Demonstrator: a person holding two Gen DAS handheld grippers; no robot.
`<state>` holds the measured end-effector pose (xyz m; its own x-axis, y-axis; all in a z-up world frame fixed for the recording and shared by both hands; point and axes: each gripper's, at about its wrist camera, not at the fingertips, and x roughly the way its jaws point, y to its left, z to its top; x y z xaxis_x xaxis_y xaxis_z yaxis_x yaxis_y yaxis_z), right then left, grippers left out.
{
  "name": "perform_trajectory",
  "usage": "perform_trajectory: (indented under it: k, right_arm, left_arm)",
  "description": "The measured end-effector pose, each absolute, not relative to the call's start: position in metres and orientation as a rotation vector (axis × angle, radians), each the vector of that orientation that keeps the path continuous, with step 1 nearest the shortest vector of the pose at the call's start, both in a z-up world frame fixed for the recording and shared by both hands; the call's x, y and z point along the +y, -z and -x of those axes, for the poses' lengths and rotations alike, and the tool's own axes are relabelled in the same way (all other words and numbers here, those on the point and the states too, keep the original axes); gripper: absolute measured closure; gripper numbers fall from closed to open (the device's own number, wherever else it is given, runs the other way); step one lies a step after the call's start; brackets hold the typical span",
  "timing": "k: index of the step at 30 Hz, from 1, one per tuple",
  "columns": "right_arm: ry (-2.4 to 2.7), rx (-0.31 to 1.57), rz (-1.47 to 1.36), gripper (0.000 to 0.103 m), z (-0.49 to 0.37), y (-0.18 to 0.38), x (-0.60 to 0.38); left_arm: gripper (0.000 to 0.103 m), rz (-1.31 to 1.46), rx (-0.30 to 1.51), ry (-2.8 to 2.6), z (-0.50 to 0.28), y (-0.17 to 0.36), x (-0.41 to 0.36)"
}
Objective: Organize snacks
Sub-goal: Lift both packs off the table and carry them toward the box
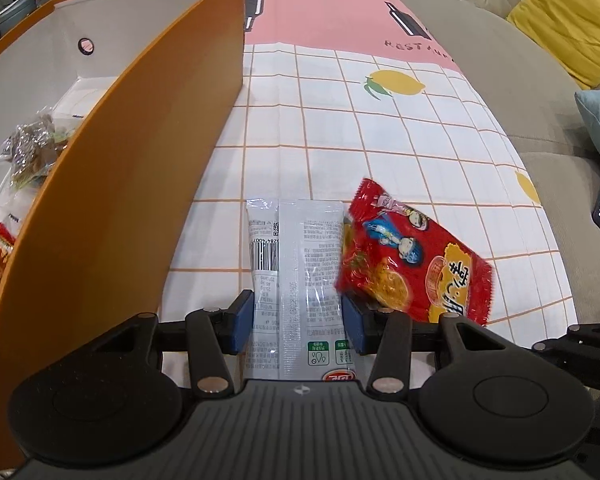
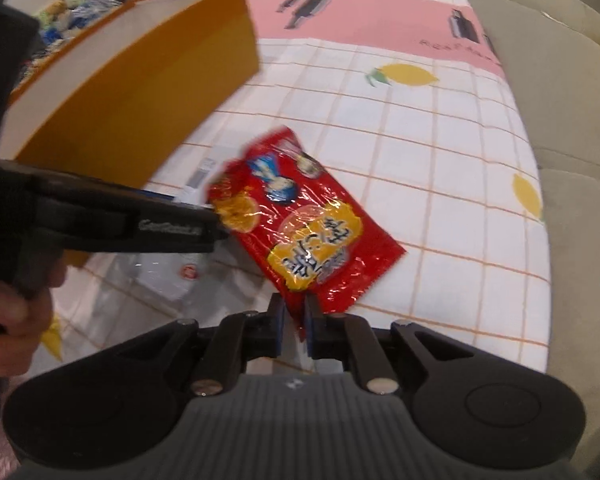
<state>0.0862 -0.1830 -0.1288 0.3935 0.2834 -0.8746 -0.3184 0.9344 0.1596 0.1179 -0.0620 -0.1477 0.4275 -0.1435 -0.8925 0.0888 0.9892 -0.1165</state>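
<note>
Tablecloth [image 1: 380,128] under both packets; right hand-held gripper [image 2: 295,330] seemingly loosening.

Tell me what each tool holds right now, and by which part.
Left tool: white snack packet, gripped across its width near the lower end. Right tool: red snack bag, pinched at its bottom edge.

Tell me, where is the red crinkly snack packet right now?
The red crinkly snack packet hangs between the right tongs, above the checked tablecloth, right of the orange cardboard box.
</note>
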Motion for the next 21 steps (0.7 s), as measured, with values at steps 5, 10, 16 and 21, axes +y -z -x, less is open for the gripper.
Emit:
perform_trajectory:
  k: [5,10,16,21]
  right_arm:
    - [-0.463,0.986,0.039,0.059,-0.079,0.113,-0.19]
    - [-0.519,0.826,0.185,0.029,-0.083,0.109,-0.192]
    - [-0.56,0.797,0.278,0.011,-0.092,0.13,-0.174]
    - [-0.55,0.818,0.208,0.009,-0.103,0.14,-0.177]
  left_arm:
    - [0.05,0.045,1.107,0.149,-0.115,0.147,-0.059]
    - [0.049,0.045,1.104,0.152,-0.115,0.147,-0.058]
    - [0.045,0.039,1.106,0.15,-0.116,0.148,-0.055]
    - [0.038,0.023,1.106,0.129,-0.119,0.149,-0.06]
